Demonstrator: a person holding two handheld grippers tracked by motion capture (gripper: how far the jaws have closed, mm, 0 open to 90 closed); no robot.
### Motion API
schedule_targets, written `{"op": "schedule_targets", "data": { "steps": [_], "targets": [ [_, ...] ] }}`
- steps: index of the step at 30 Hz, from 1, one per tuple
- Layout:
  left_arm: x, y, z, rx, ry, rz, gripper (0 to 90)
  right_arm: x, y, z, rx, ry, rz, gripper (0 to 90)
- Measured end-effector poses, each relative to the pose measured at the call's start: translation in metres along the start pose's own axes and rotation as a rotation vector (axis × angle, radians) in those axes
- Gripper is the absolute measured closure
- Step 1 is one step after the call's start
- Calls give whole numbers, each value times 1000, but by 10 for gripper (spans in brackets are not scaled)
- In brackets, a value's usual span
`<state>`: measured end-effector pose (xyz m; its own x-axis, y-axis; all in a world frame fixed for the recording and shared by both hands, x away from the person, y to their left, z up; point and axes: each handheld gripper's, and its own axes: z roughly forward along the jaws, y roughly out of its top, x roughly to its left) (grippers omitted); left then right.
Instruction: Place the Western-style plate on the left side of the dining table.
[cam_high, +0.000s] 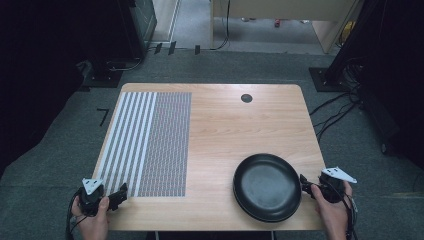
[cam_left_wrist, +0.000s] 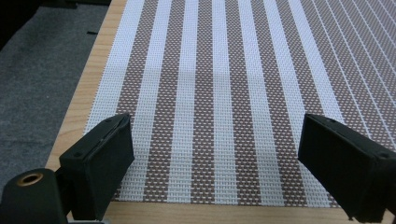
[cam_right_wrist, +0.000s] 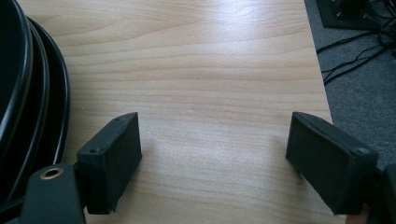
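Note:
A striped woven placemat (cam_high: 147, 142) lies on the left half of the wooden table (cam_high: 225, 120). Black plates (cam_high: 267, 186), stacked, sit near the front right corner. My left gripper (cam_high: 120, 192) hovers at the placemat's near left corner, held by a hand; in the left gripper view its jaws stand wide apart over the placemat (cam_left_wrist: 224, 93) with nothing between them. My right gripper (cam_high: 303, 181) is just right of the plates, open, over bare wood (cam_right_wrist: 210, 93); the plates' rims (cam_right_wrist: 28, 93) show at that view's left.
A small dark round hole (cam_high: 246, 98) sits near the table's far edge. Grey carpet surrounds the table, with cables (cam_high: 335, 112) on the floor at the right and dark stands at the back left. The table's right edge (cam_right_wrist: 322, 84) is close to my right gripper.

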<state>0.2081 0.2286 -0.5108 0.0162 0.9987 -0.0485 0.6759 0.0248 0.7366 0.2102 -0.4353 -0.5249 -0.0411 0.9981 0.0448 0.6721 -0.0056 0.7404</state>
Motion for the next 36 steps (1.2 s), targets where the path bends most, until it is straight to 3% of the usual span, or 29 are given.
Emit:
{"op": "schedule_targets", "data": {
  "steps": [5,10,15,20,31,36],
  "targets": [
    [-2,2,-3,-13,4,1,100,0,0,-1,6,-15,10,175],
    [-12,5,-5,-29,-6,36,97,-6,2,-8,-22,-29,53,172],
    [-20,7,-6,-35,-23,40,97,-10,4,-14,-54,-67,94,177],
    [-38,12,-7,-44,-53,79,97,-14,5,-19,-61,-68,120,178],
    [-62,21,-7,-51,-103,99,97,-12,10,-28,-92,-69,125,181],
    [-83,29,-4,-57,-140,139,97,-10,11,-31,-102,-73,131,182]
  ]
}}
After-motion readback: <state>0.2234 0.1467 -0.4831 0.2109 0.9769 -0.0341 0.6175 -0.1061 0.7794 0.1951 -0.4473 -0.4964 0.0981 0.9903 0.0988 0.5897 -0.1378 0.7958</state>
